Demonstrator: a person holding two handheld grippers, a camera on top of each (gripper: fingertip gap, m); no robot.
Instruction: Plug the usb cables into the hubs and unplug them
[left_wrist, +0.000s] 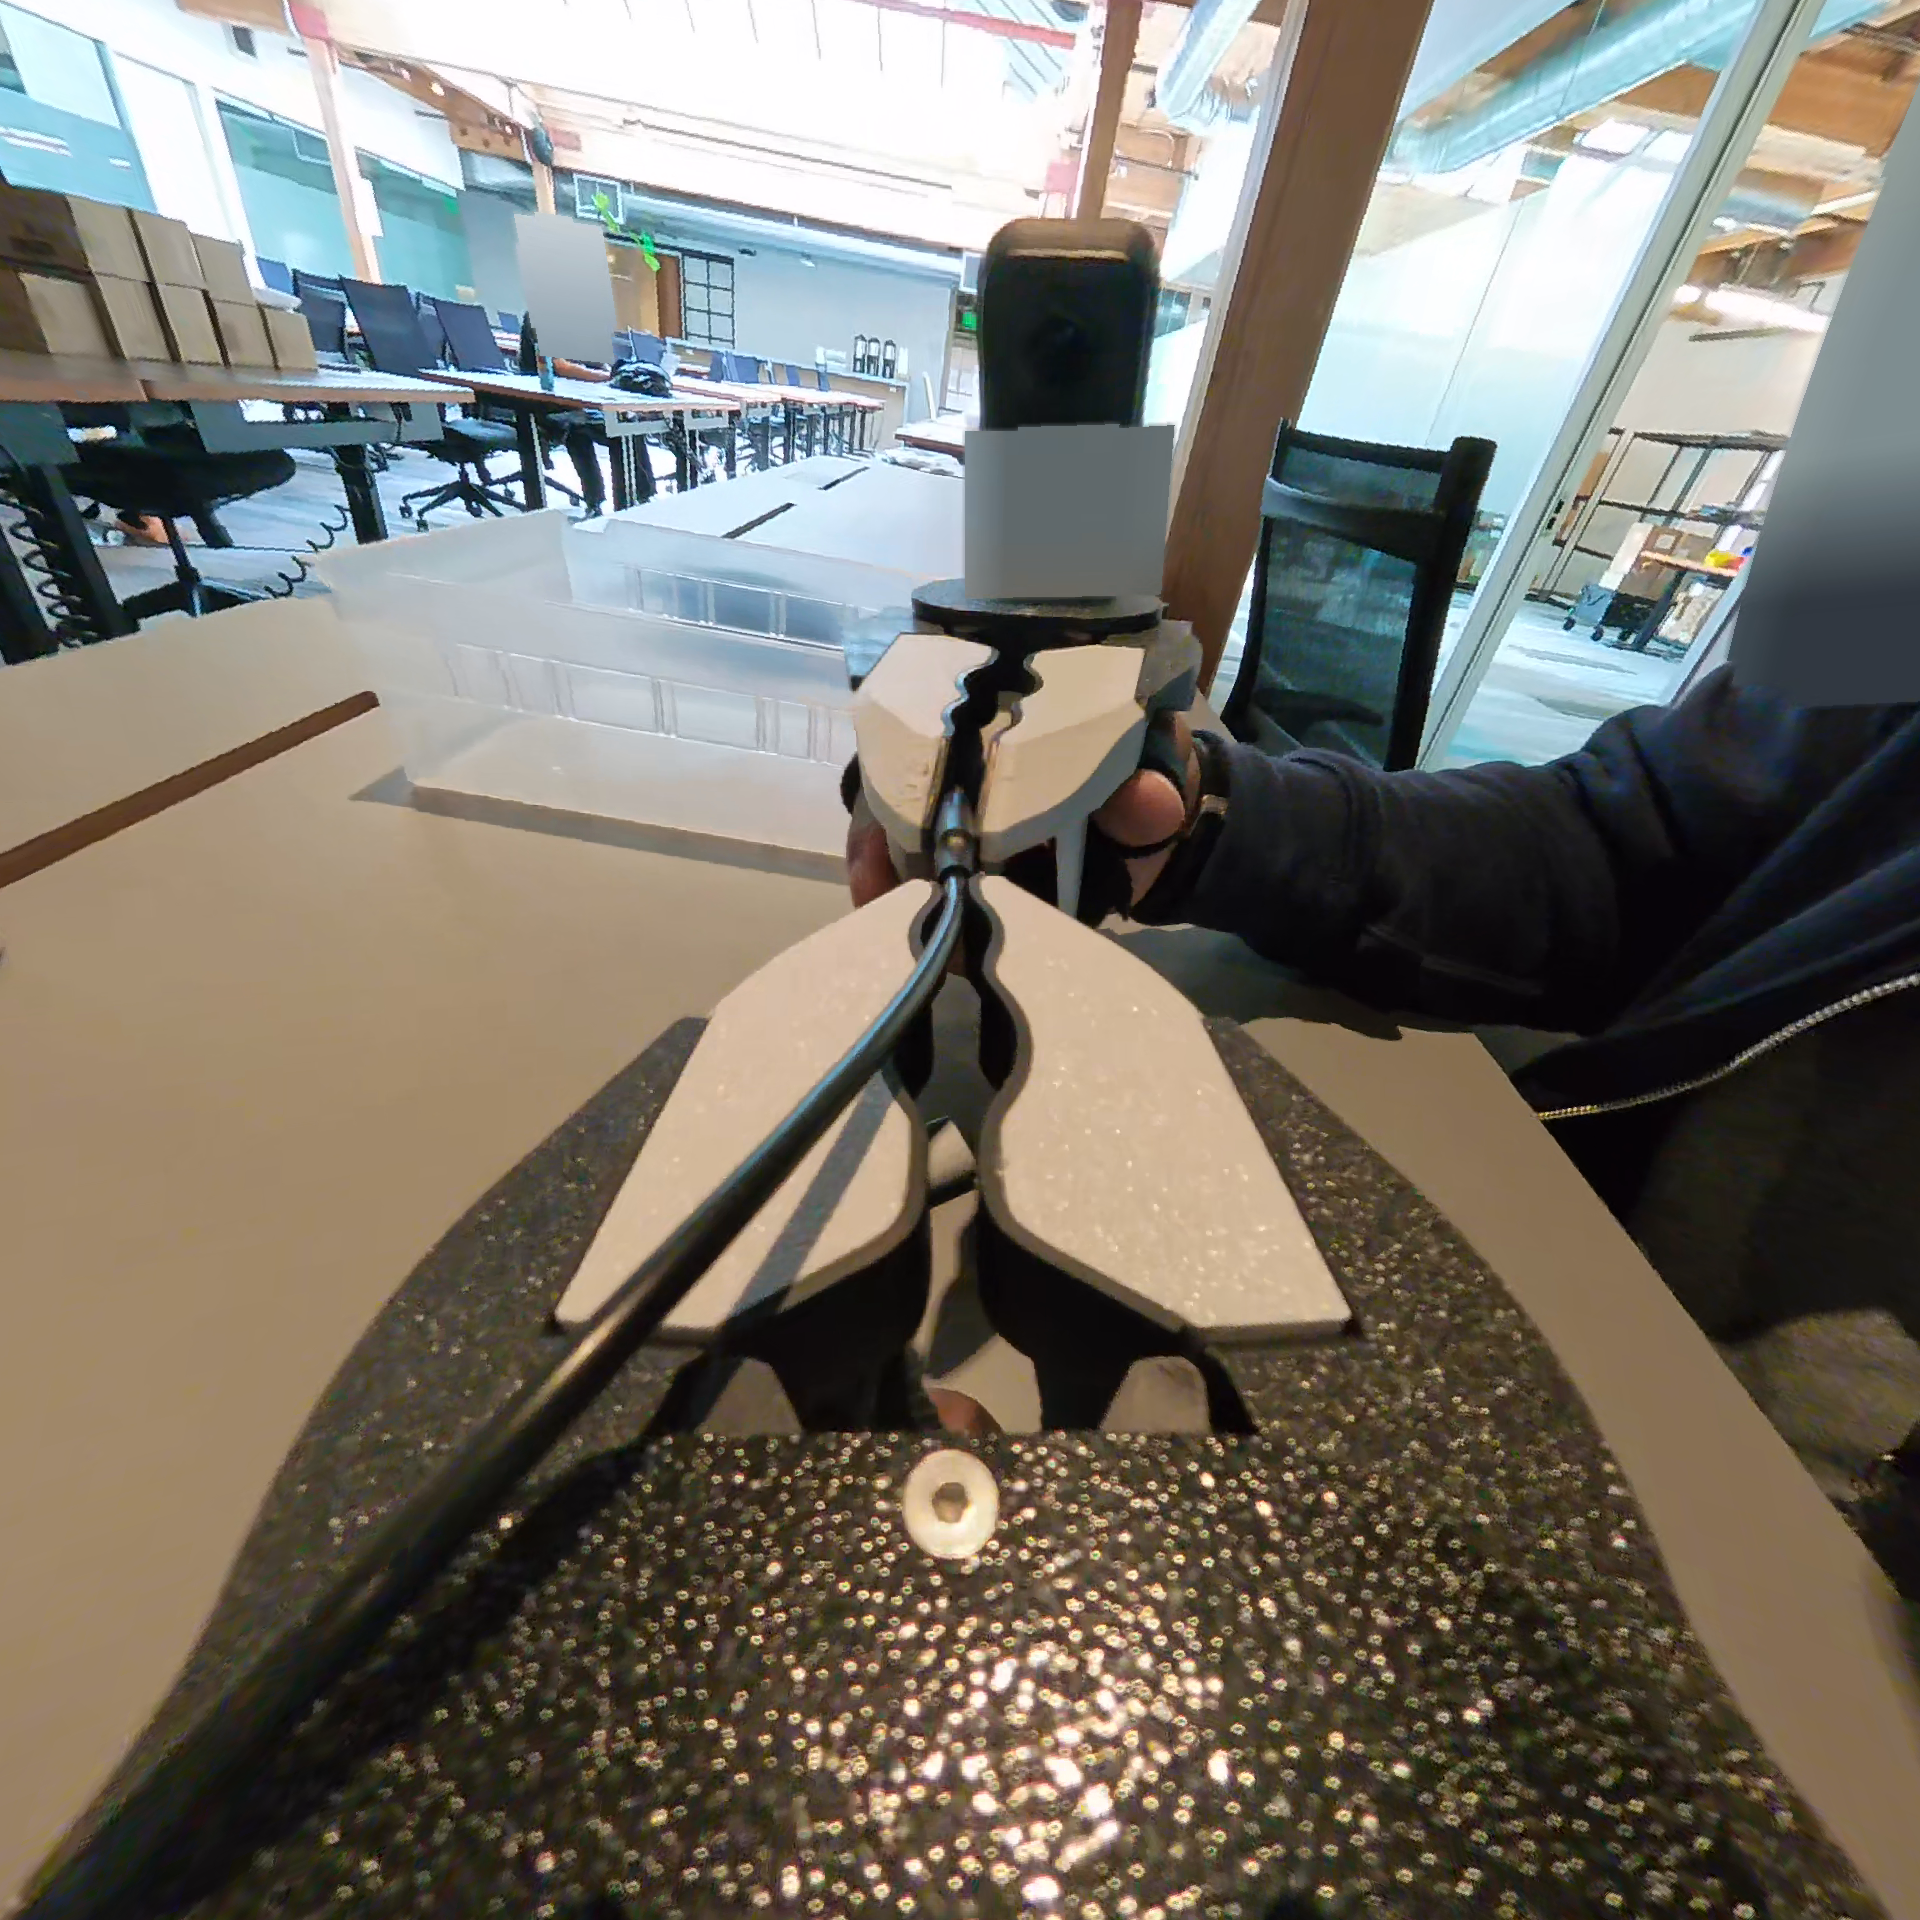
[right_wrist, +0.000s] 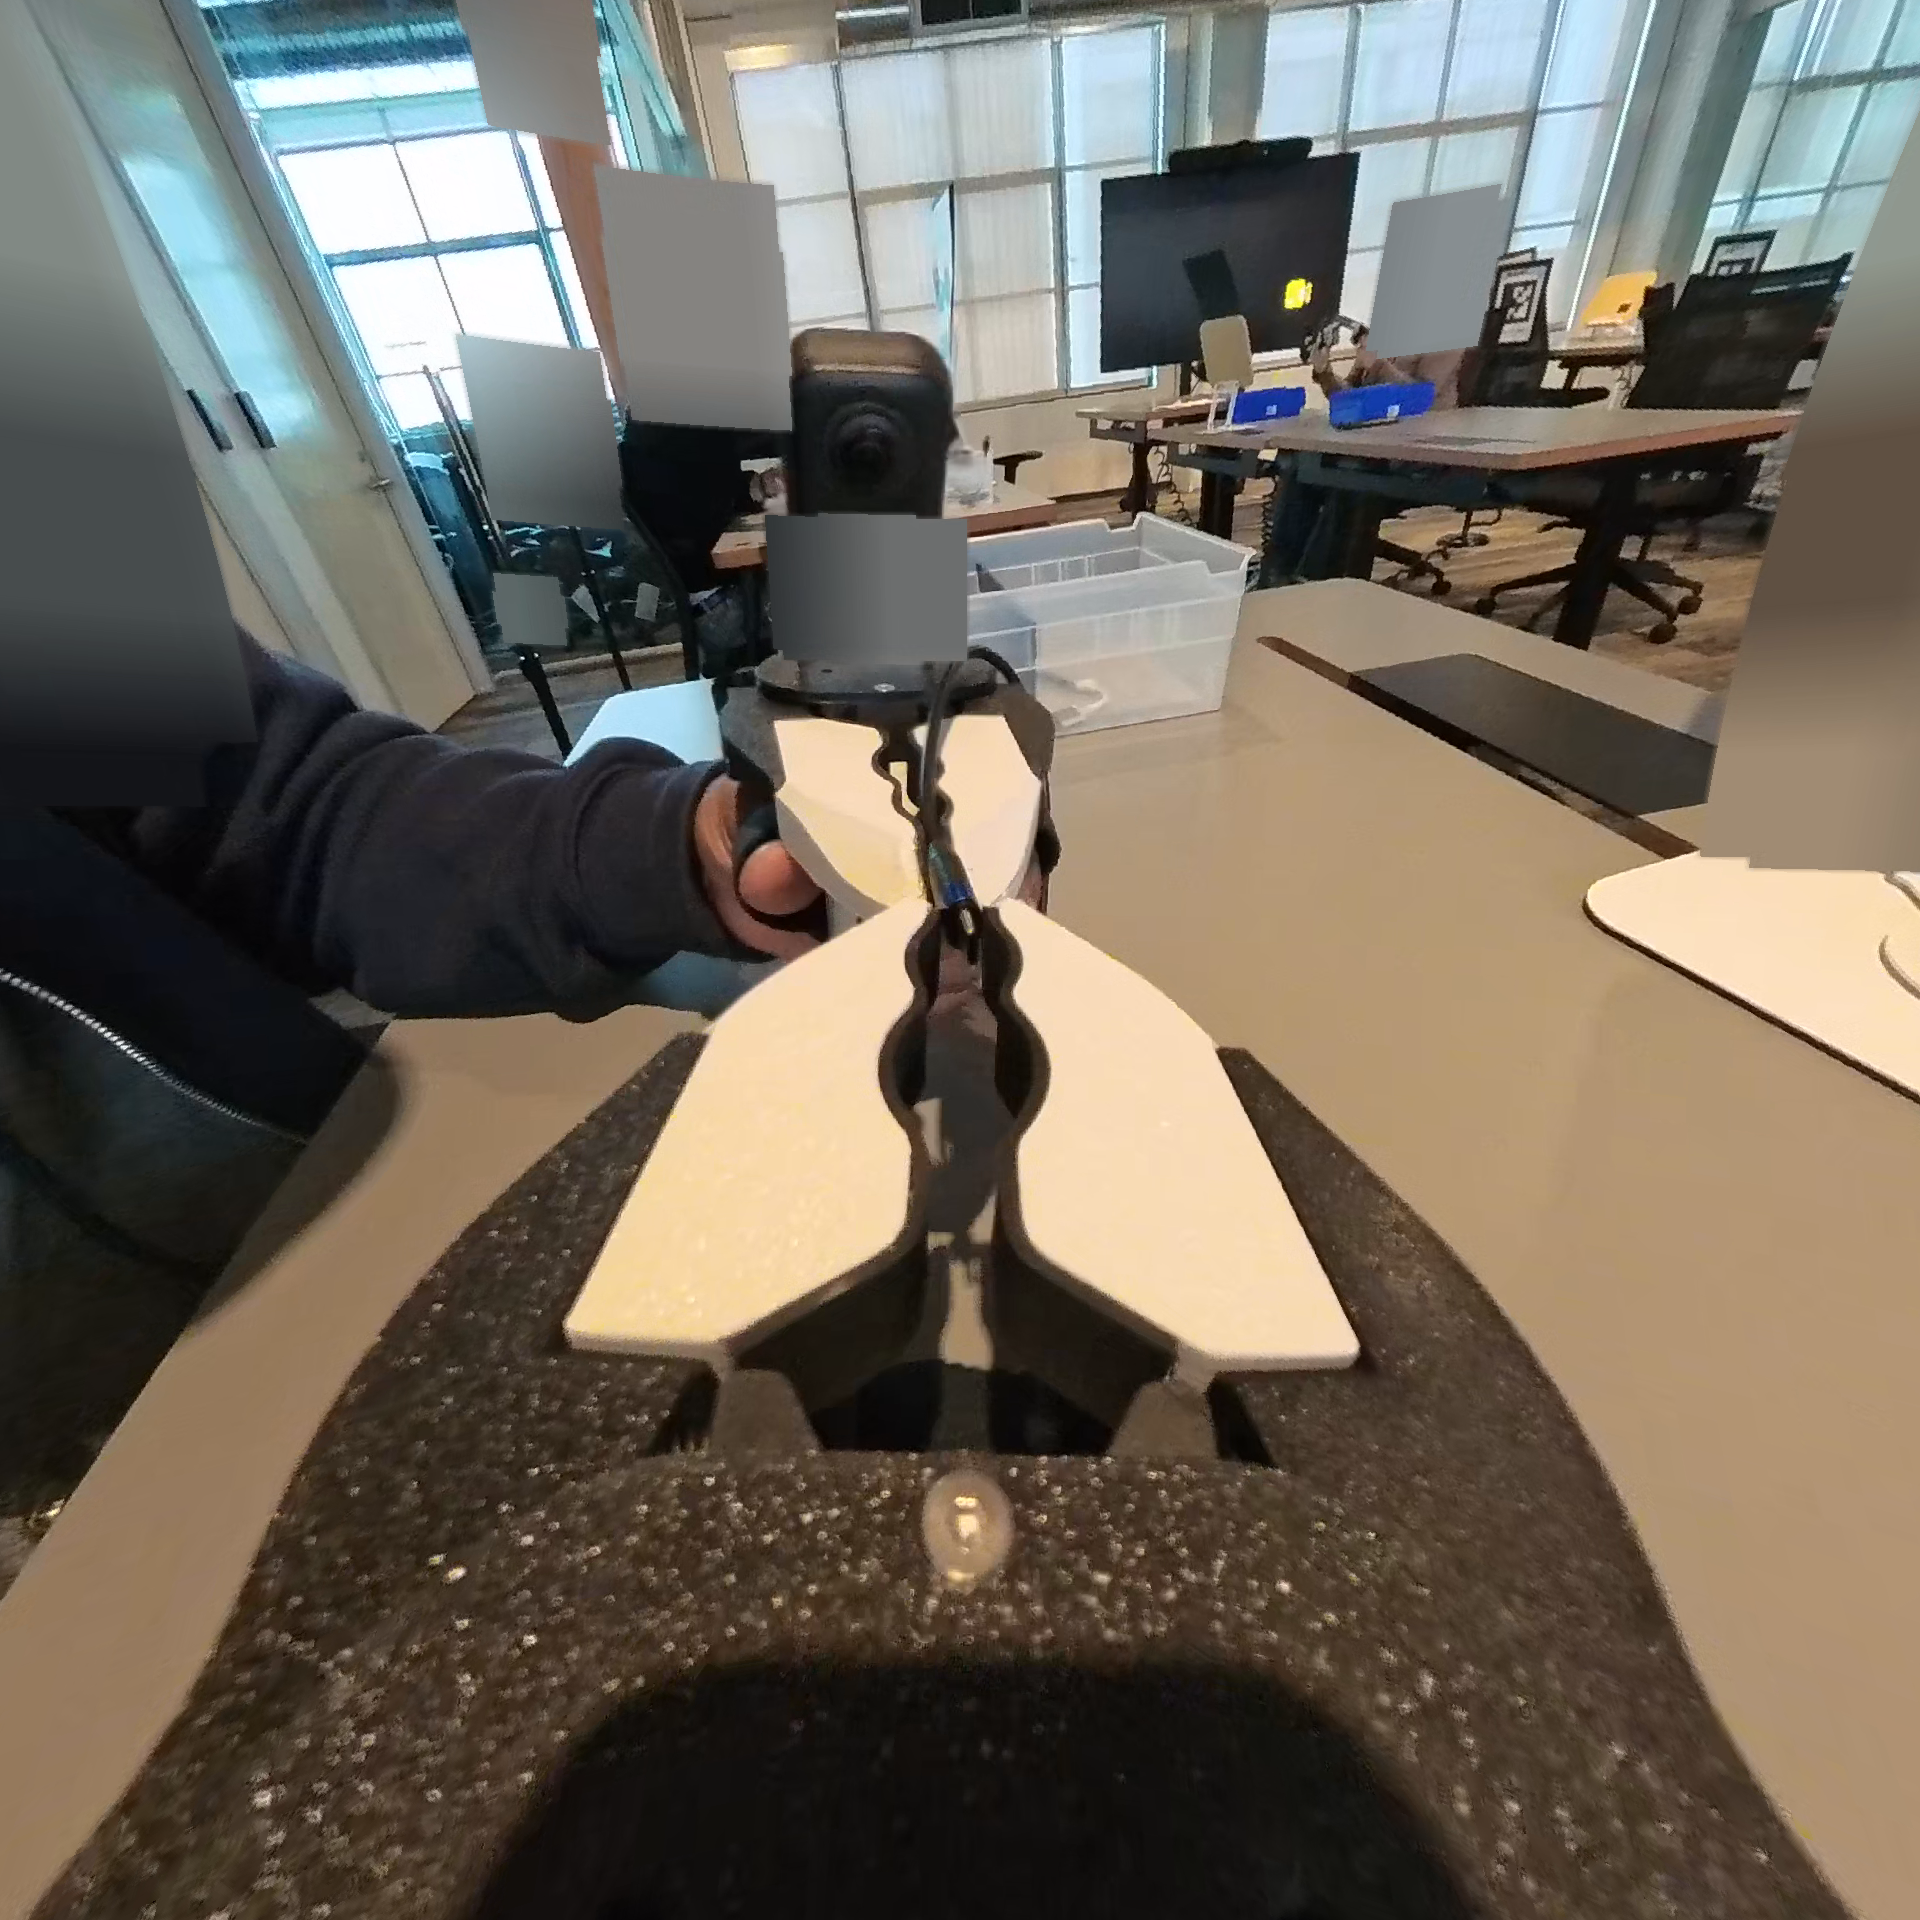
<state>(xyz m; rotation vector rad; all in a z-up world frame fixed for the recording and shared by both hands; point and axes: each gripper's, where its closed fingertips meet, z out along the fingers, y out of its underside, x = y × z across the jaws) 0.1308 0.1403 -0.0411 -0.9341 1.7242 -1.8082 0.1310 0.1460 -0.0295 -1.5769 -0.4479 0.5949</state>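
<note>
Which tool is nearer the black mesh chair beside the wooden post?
Right. The right tool sits just in front of the chair; the left tool, shut on the cable, is farther back, meeting it tip to tip.

open office | grey table (left_wrist: 312, 935) | rows of desks (left_wrist: 436, 390) and black chairs (left_wrist: 1351, 582) | large windows (right_wrist: 966, 208) | bright daylight | wood column (left_wrist: 1288, 312)

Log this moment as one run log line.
left gripper: shut on black cable | right gripper: shut on plug | grippers tip to tip above table
</note>
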